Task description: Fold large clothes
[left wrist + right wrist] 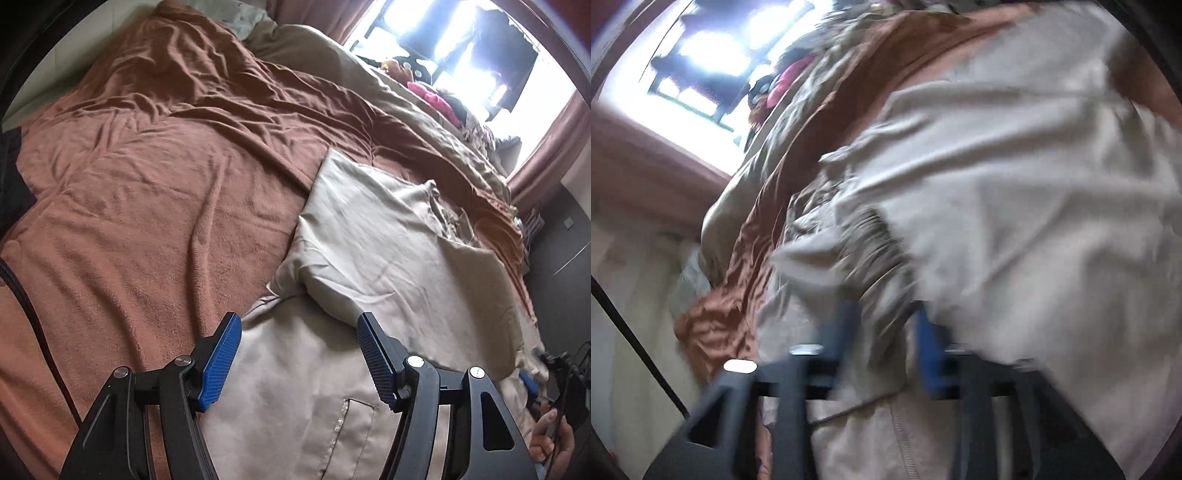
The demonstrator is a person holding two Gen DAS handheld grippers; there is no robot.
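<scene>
A pale beige fabric garment (369,258), with a slit pocket, is spread over the lower right of the left wrist frame on a rust-brown blanket (147,184). The left gripper (299,354) is held spread above it, empty. The blurred right gripper (886,332) is seen with jaws apart and ribbed cloth between them; a grip cannot be told.

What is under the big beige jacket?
The beige jacket lies on a rumpled brown blanket that spreads out around it. Whatever is directly beneath the jacket, and under the blanket, is covered and cannot be seen.
</scene>
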